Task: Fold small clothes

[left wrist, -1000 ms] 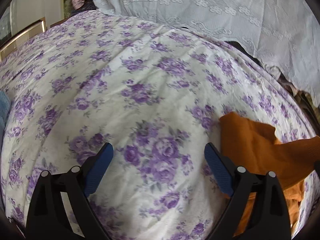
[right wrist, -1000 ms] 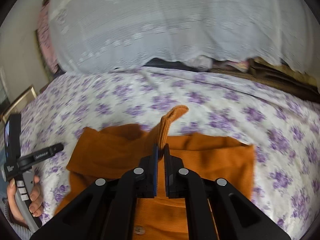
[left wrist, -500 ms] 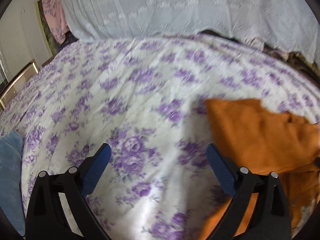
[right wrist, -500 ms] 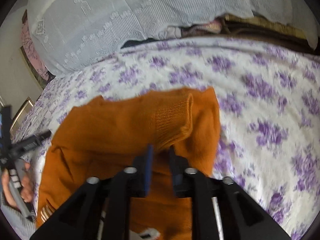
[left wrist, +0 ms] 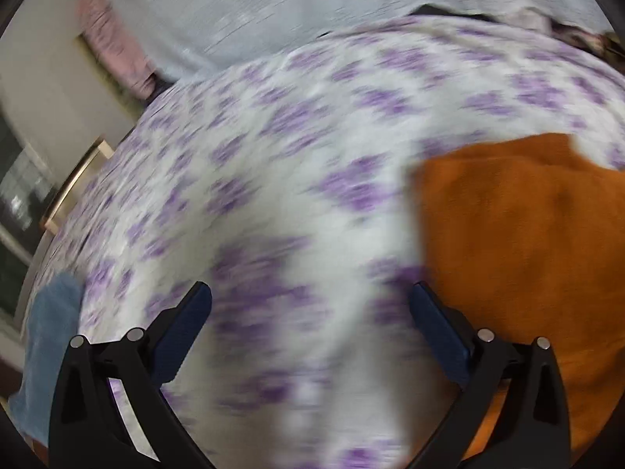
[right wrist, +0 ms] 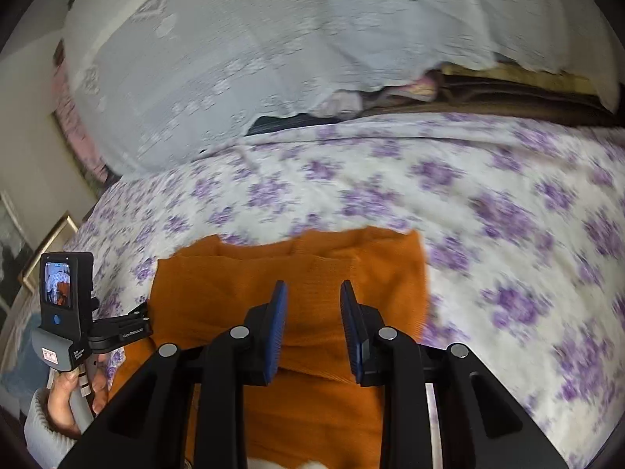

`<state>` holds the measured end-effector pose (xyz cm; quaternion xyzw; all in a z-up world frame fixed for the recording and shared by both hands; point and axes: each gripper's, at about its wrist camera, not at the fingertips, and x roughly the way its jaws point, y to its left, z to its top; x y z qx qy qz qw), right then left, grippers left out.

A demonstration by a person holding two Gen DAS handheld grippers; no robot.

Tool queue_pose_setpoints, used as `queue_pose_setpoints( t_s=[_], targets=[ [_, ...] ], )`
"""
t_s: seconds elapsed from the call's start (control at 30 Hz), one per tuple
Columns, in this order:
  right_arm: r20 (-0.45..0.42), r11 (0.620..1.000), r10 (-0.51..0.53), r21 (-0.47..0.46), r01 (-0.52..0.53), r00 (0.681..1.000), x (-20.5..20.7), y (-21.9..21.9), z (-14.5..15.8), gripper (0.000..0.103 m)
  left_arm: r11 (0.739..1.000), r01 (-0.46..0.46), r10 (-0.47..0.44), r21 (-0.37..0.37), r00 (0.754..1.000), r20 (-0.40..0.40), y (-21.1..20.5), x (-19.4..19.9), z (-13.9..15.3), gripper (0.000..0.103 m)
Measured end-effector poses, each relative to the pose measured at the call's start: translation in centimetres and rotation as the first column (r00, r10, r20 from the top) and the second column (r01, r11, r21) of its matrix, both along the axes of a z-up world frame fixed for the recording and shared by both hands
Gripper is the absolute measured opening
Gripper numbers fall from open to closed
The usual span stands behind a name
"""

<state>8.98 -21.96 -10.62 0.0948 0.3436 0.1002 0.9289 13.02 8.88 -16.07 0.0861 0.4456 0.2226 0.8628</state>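
An orange knit garment (right wrist: 312, 273) lies partly folded on the bed with the purple-flowered sheet (right wrist: 488, 203). My right gripper (right wrist: 313, 303) is open and empty just above the garment, with a folded-over sleeve lying under its jaws. In the left wrist view the garment (left wrist: 515, 234) lies at the right. My left gripper (left wrist: 310, 297) is wide open and empty over bare sheet (left wrist: 273, 179), its right finger (left wrist: 433, 320) beside the garment's left edge. The left wrist view is motion-blurred.
A white lace cover (right wrist: 273, 58) hangs over things at the far side of the bed. A blue cloth (left wrist: 50, 336) lies at the bed's left edge. The left hand-held gripper's handle and screen (right wrist: 64, 293) show at the right wrist view's left. A framed picture (left wrist: 74, 183) leans by the wall.
My right gripper has opened and let go of the orange sleeve, which now lies folded over the garment. My left gripper stayed open and swung its view toward the garment.
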Motion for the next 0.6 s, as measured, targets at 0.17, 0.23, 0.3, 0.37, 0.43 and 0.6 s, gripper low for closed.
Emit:
queue_pose_setpoints(
  t_s=[0.17,0.23,0.3,0.37,0.43,0.6],
  targets=[
    [-0.096,1.000,0.005,0.030,-0.003,0.995,1.6,0.6,-3.4,0.028,0.986,-0.048,0.052,-0.161,0.999,0.016,3.9,-1.2,0.6,0.099],
    [-0.092,0.998,0.005,0.056,0.000,0.996,1.5,0.0,-3.6,0.026,0.979,-0.020,0.034,-0.203,0.997,0.066,3.7,-1.6,1.8,0.098],
    [-0.058,0.998,-0.006,0.067,0.010,0.998,1.5,-0.3,-2.4,0.028,0.973,0.055,-0.034,-0.225,0.995,0.097,2.1,-1.3,3.1,0.098],
    [-0.044,0.998,0.002,0.070,0.001,0.999,1.7,-0.3,-1.8,0.028,0.972,0.118,-0.098,-0.203,0.990,0.106,-0.1,-0.6,3.7,0.098],
    [-0.051,0.998,0.007,0.059,-0.004,0.999,2.6,-0.1,-1.7,0.028,0.971,0.172,-0.160,-0.165,0.983,0.085,-2.6,0.7,3.3,0.098],
    [-0.139,0.996,-0.012,0.091,0.025,0.990,4.9,-1.6,-5.3,0.018,0.991,0.117,-0.116,-0.058,0.993,0.019,-3.7,3.6,-0.4,0.099]
  ],
)
